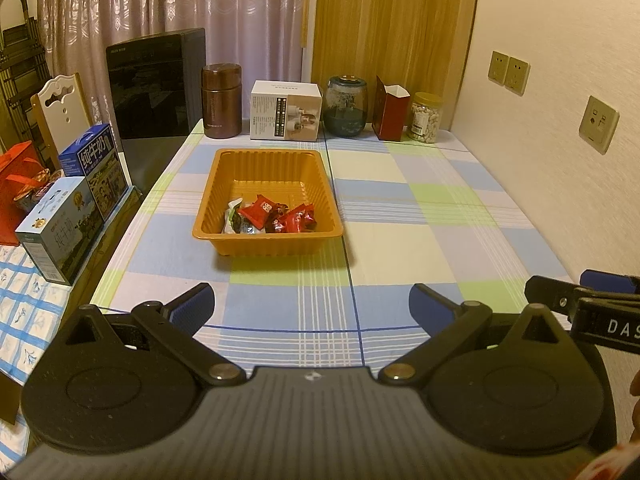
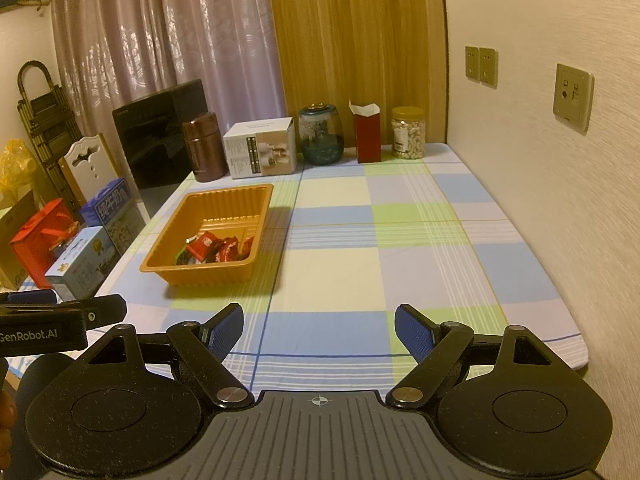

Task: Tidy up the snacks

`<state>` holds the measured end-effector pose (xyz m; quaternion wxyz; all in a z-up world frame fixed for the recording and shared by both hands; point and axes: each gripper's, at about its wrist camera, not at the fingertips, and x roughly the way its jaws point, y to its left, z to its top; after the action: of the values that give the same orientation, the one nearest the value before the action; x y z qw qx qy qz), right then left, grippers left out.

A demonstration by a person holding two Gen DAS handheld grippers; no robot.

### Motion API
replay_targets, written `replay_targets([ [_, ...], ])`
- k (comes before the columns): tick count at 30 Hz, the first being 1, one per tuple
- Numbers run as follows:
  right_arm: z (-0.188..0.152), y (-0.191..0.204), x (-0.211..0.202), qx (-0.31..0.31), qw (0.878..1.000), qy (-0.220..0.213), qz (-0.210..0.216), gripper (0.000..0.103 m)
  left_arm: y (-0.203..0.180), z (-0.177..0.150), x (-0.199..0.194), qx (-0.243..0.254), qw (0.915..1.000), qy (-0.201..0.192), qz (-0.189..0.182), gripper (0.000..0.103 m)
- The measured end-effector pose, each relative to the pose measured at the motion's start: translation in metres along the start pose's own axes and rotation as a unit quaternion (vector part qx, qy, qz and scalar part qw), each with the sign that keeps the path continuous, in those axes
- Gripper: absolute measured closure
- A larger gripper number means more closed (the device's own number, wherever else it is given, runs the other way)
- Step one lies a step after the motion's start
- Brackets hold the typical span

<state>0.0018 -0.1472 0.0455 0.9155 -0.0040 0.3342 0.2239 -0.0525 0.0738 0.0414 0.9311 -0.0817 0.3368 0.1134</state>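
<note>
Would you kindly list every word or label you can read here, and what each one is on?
"纯牛奶": dark blue milk carton.
"纯牛奶": light blue milk carton.
"DAS", cut off by the frame edge: right gripper body, seen in the left wrist view.
"GenRobot.AI": left gripper body, seen in the right wrist view.
Too small or blurred: white box, nut jar label, snack wrappers, black appliance logo.

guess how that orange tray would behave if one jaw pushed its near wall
The orange tray looks like thin ribbed plastic, so its wall would probably flex first. Holding only a few wrapped snacks, it seems light and would likely slide on the checked cloth, perhaps bunching it.
</note>
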Motion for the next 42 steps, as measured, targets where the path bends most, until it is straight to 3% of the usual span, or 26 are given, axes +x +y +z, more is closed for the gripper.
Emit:
replay_targets([
  [42, -0.0004, -0.0004, 0.0003, 0.001, 1.0, 0.0, 0.0, 0.02, 0.002, 0.005, -0.0008, 0.001, 1.0, 0.0, 0.001, 0.0],
])
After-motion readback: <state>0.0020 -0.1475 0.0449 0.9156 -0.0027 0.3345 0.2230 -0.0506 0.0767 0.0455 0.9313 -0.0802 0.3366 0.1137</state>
